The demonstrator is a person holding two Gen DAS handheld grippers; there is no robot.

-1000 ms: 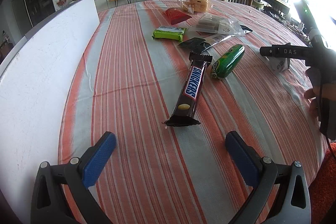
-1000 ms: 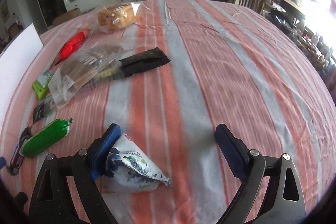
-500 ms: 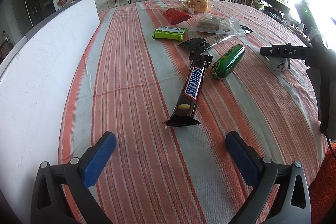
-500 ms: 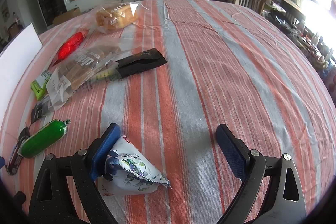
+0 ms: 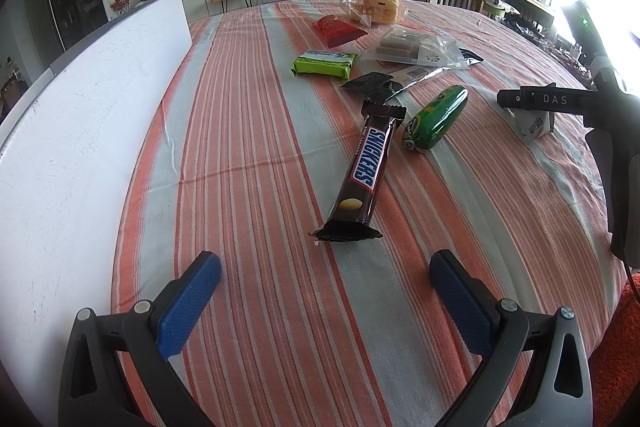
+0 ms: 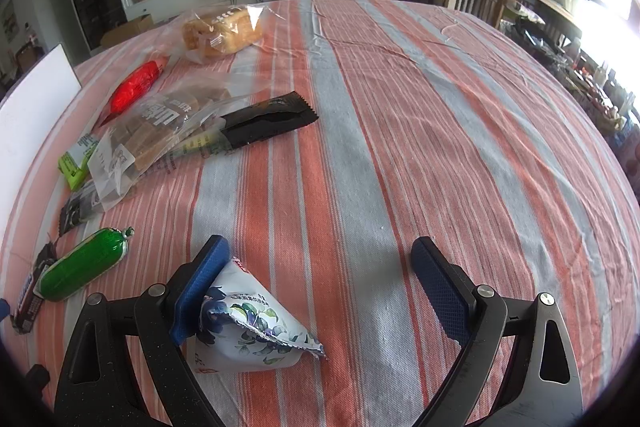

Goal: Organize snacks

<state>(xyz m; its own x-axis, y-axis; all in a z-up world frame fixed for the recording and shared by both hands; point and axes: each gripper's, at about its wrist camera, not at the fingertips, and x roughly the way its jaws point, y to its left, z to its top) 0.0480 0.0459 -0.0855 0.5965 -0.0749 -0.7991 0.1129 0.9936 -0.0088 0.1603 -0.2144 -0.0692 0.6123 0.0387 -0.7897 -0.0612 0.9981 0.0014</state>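
Note:
My left gripper (image 5: 325,279) is open and empty, just short of a Snickers bar (image 5: 365,167) lying lengthwise on the striped tablecloth. A green sausage-shaped snack (image 5: 436,118) lies right of the bar. My right gripper (image 6: 320,267) is open over a white flowered pouch (image 6: 252,323), which lies on the cloth against its left finger (image 6: 200,283). The right gripper's body also shows in the left wrist view (image 5: 536,99) above that pouch (image 5: 534,123). The green snack (image 6: 82,263) and the Snickers bar (image 6: 28,295) lie left of the right gripper.
Farther back lie a green wafer pack (image 5: 324,63), a red packet (image 5: 338,29), a bagged loaf (image 5: 372,5), a clear biscuit bag (image 6: 160,131) and a black wrapper (image 6: 268,123). A white board (image 5: 80,115) stands along the table's left side.
The right gripper has drifted slightly; the hand seen at the right edge a second ago is out of the left wrist view. The left gripper and the snacks have not moved.

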